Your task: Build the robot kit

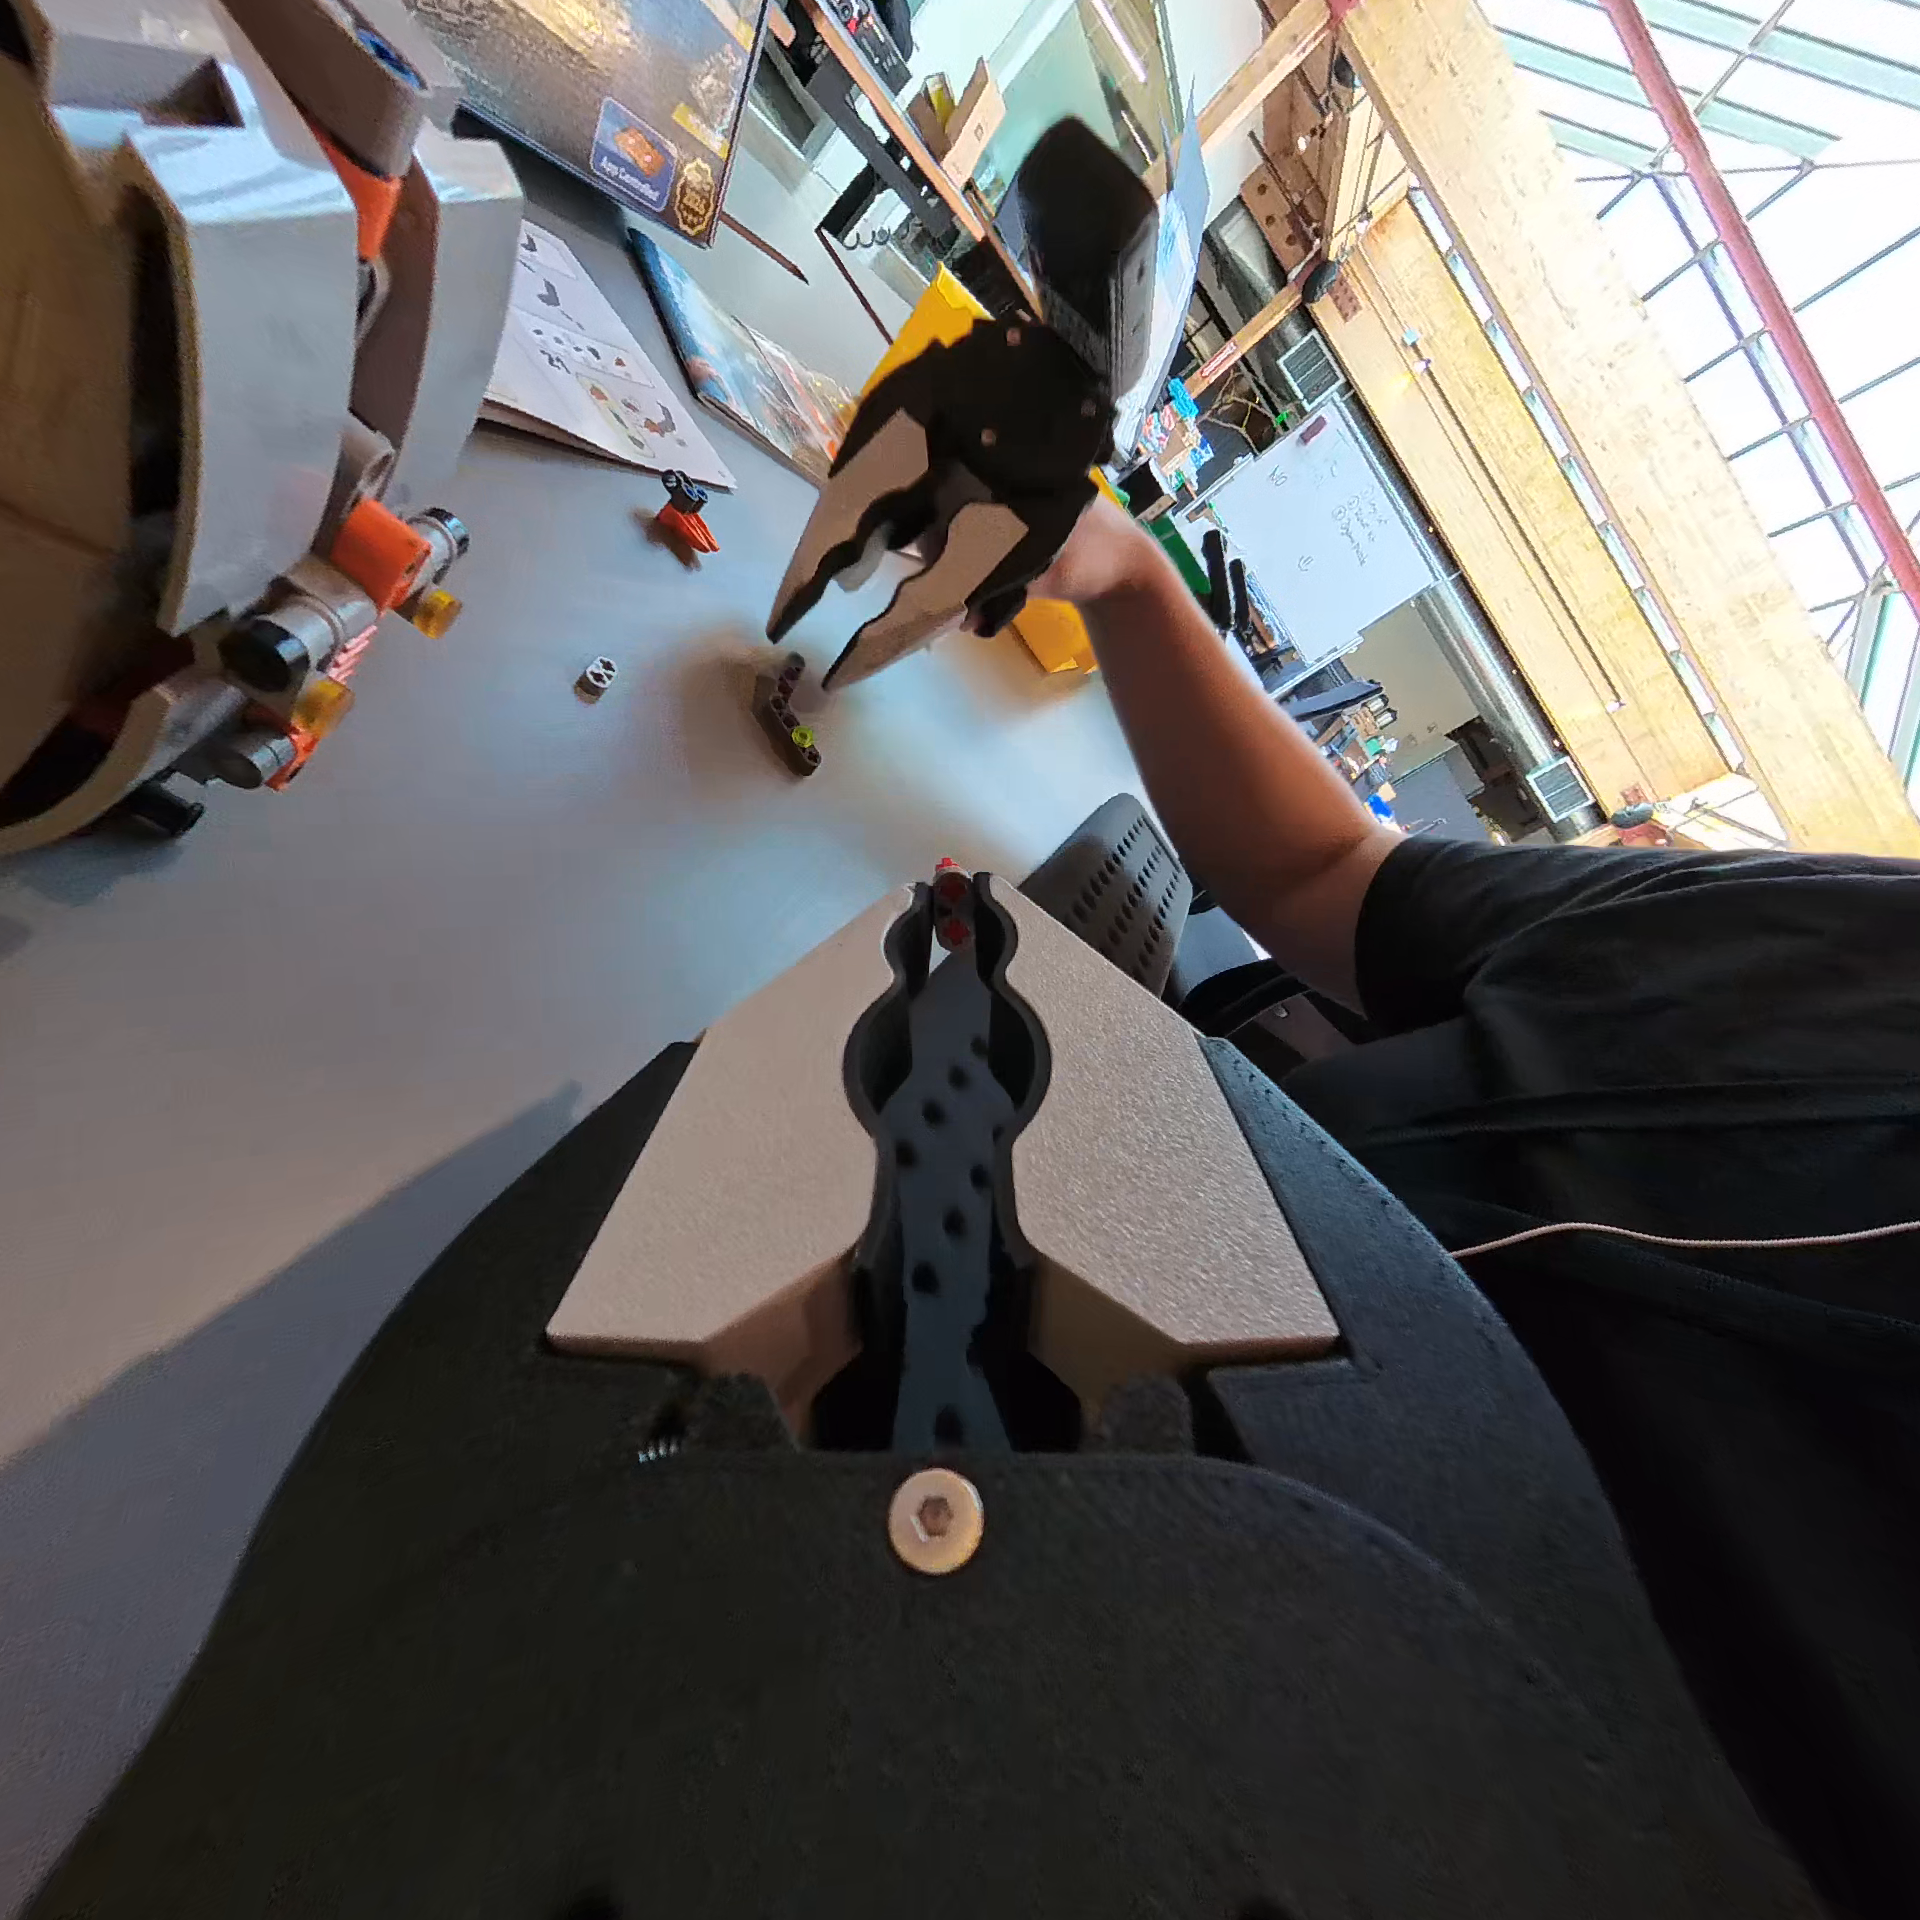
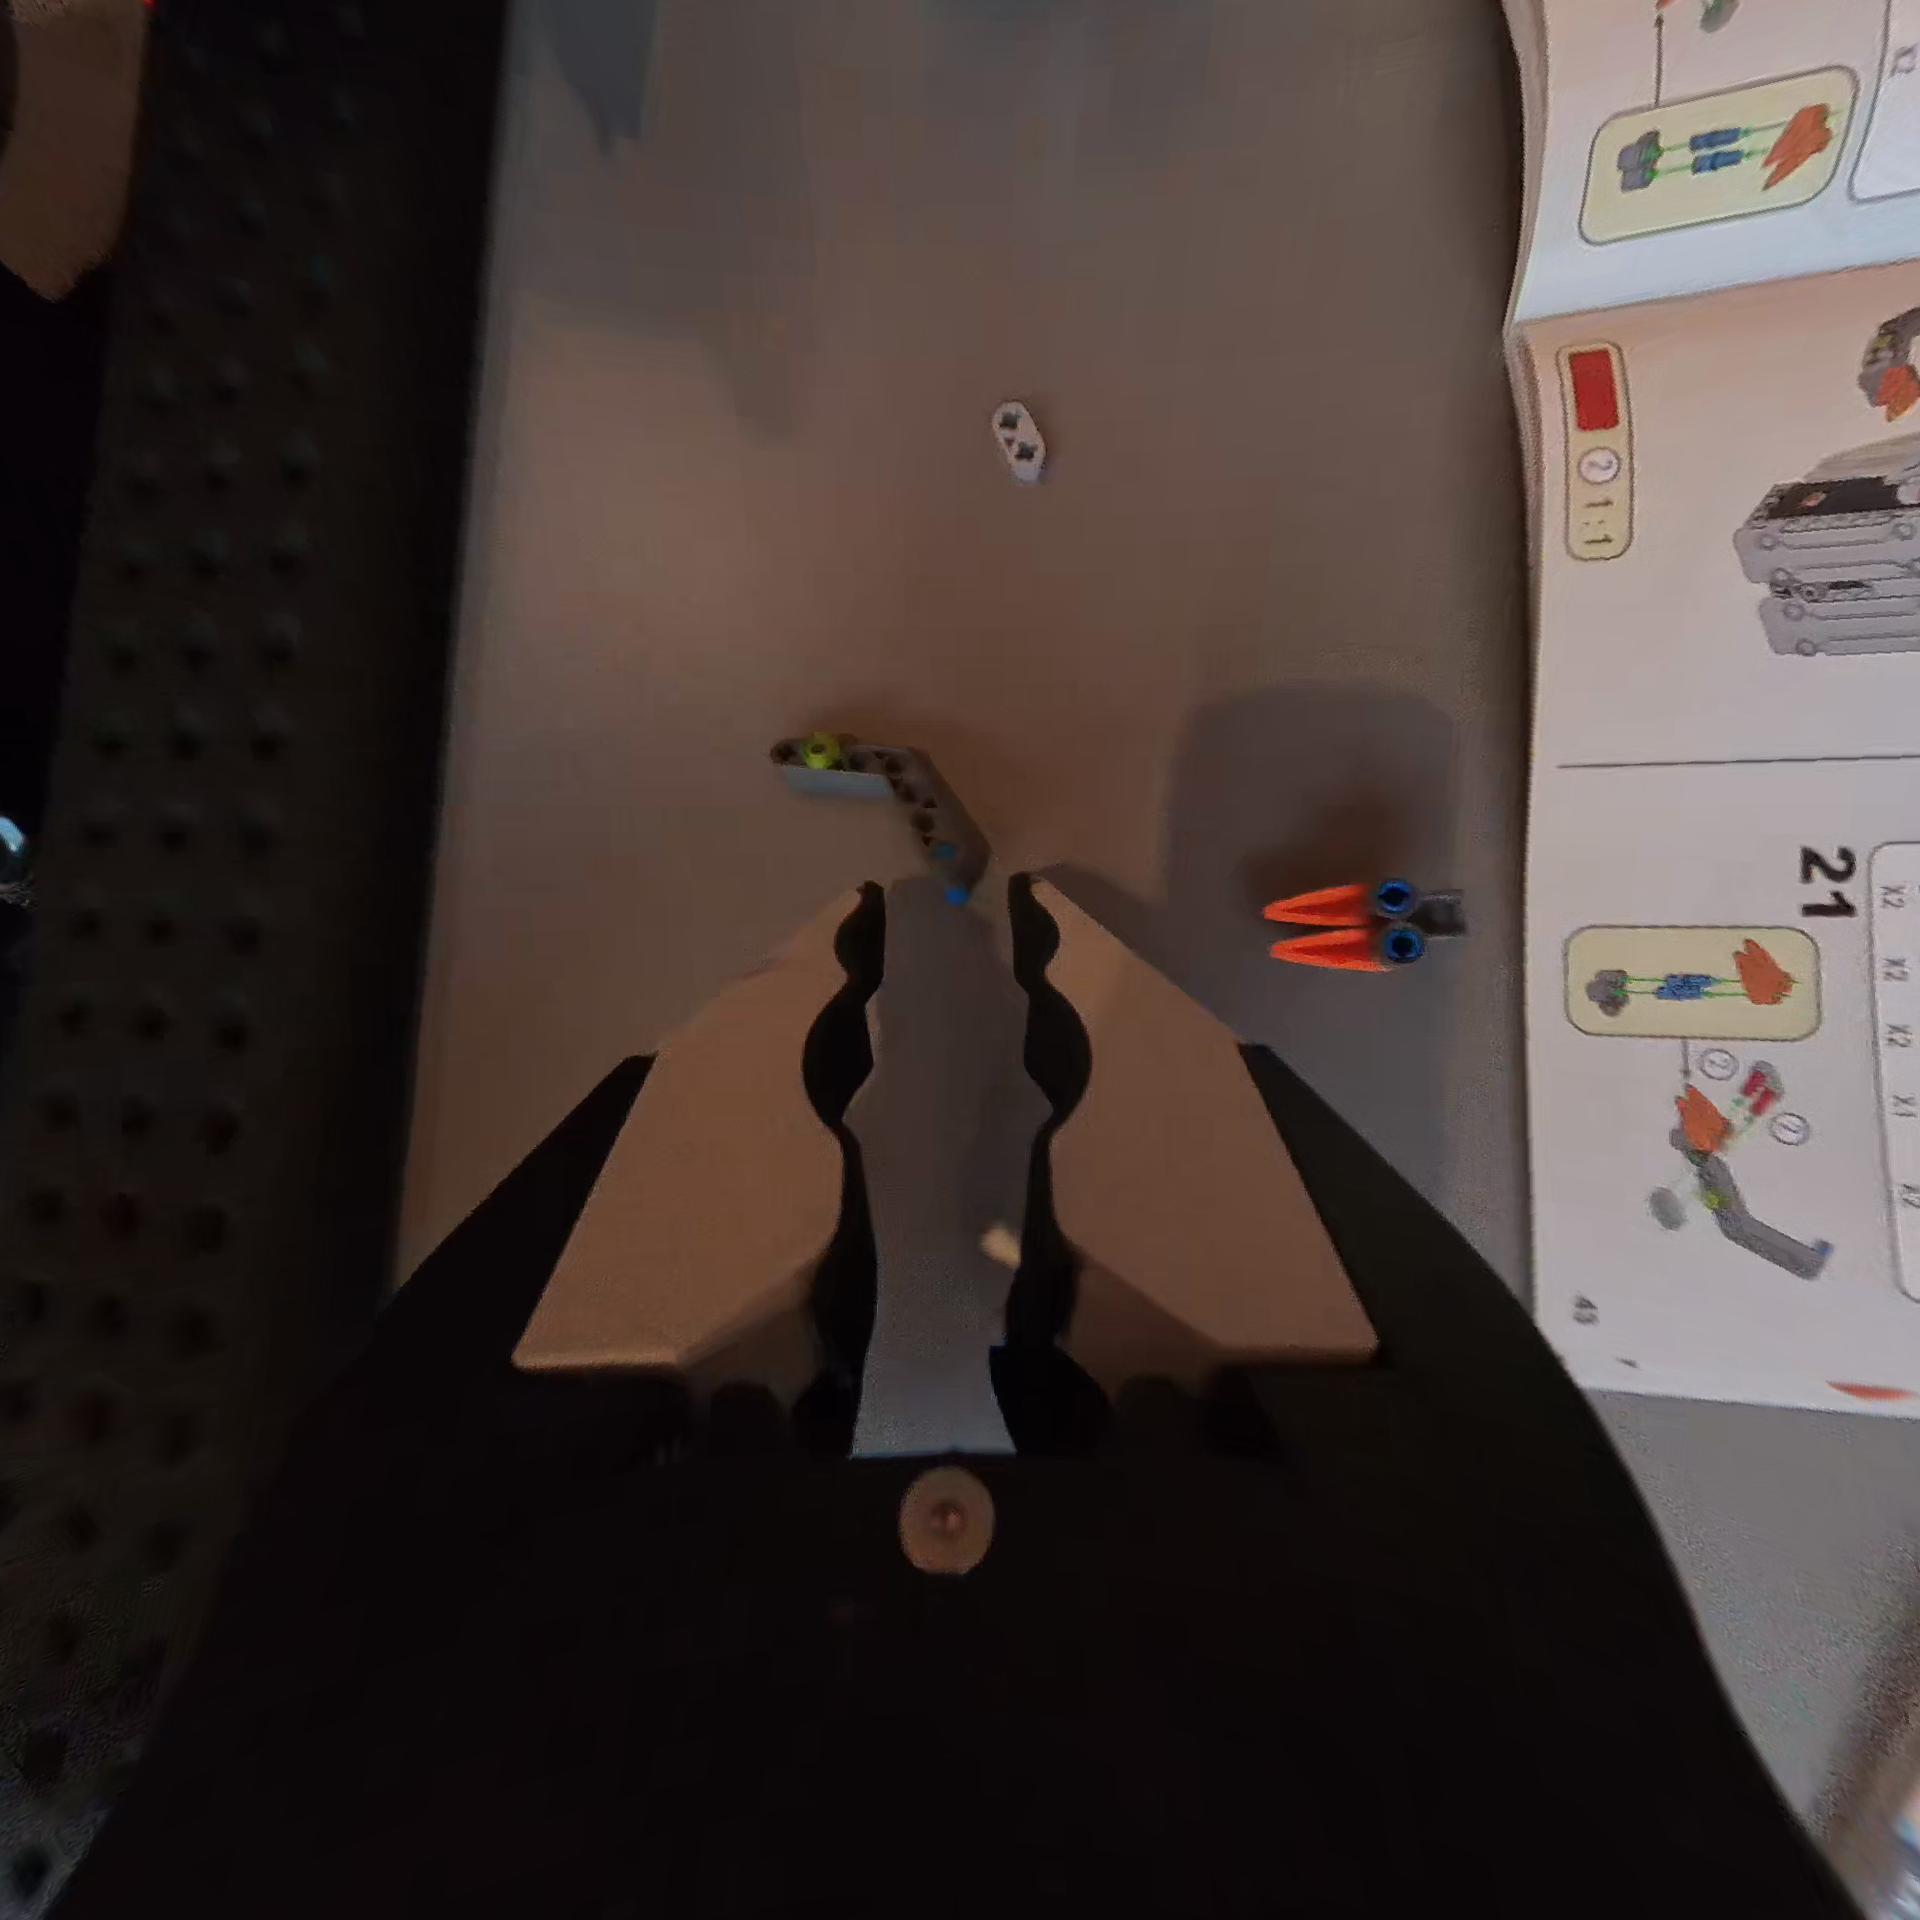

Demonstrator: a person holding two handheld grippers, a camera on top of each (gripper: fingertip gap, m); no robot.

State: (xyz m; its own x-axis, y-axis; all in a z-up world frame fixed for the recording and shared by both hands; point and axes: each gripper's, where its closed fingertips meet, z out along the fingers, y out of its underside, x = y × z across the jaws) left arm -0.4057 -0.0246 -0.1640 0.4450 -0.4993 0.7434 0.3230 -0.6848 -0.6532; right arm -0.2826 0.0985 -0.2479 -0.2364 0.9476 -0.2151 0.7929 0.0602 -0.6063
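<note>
My left gripper (image 1: 951,899) is shut on a small red pin (image 1: 950,902) at its fingertips and holds it above the grey table (image 1: 416,987). My right gripper (image 2: 943,891) is open and empty, just above the table, its tips beside the blue-pinned end of a bent grey beam (image 2: 883,781) that carries a yellow-green pin. In the left wrist view the right gripper (image 1: 805,657) points down at that beam (image 1: 787,717). A small grey two-hole connector (image 2: 1019,442) lies beyond it and also shows in the left wrist view (image 1: 595,677). An orange claw piece with blue pins (image 2: 1351,923) lies to the right.
A large grey, tan and orange brick model (image 1: 208,416) stands at the left. An open instruction booklet (image 2: 1714,727) lies along the right edge. A box (image 1: 623,104), a second booklet (image 1: 748,364) and a yellow bin (image 1: 1049,634) sit farther back. A person's arm (image 1: 1226,748) reaches across.
</note>
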